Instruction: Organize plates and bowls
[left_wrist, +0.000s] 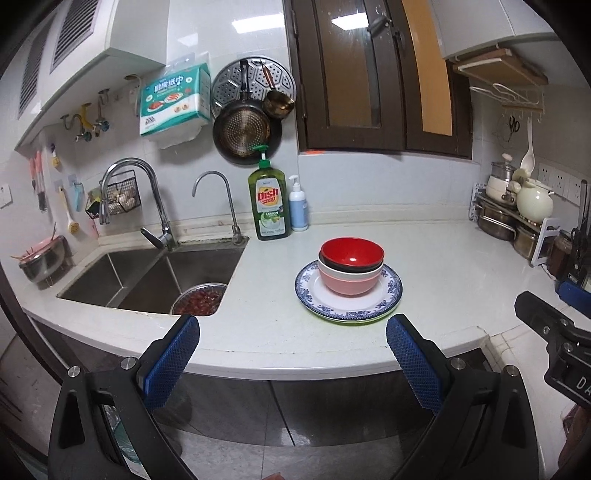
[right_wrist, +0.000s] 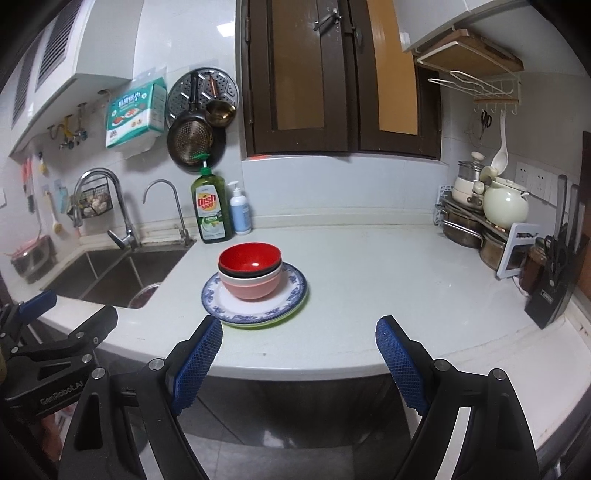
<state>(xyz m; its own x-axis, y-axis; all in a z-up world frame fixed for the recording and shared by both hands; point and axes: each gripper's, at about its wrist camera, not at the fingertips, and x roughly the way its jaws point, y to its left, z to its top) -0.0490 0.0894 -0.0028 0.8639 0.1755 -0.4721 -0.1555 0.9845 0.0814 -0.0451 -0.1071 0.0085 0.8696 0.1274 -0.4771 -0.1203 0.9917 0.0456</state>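
One stack holds all the dishes in view: red bowl (left_wrist: 351, 254) nested in a pink bowl (left_wrist: 349, 281), on a blue-rimmed plate (left_wrist: 388, 291) over a green one, mid-worktop (left_wrist: 443, 266). The sorting looks done, or nearly. Left gripper (left_wrist: 293, 350) and right gripper (right_wrist: 299, 354) hang off the worktop's edge, jaws spread wide, gripping nothing.

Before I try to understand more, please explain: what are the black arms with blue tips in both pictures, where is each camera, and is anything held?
They are two hand-held grippers; a person carries one in each hand. Each picture comes from a camera on one gripper, looking along its fingers. The left gripper and right gripper are both open and hold nothing. On the white countertop stands a blue-patterned plate on a green-edged plate, bearing nested bowls: red bowl on top, pink bowl lowest.
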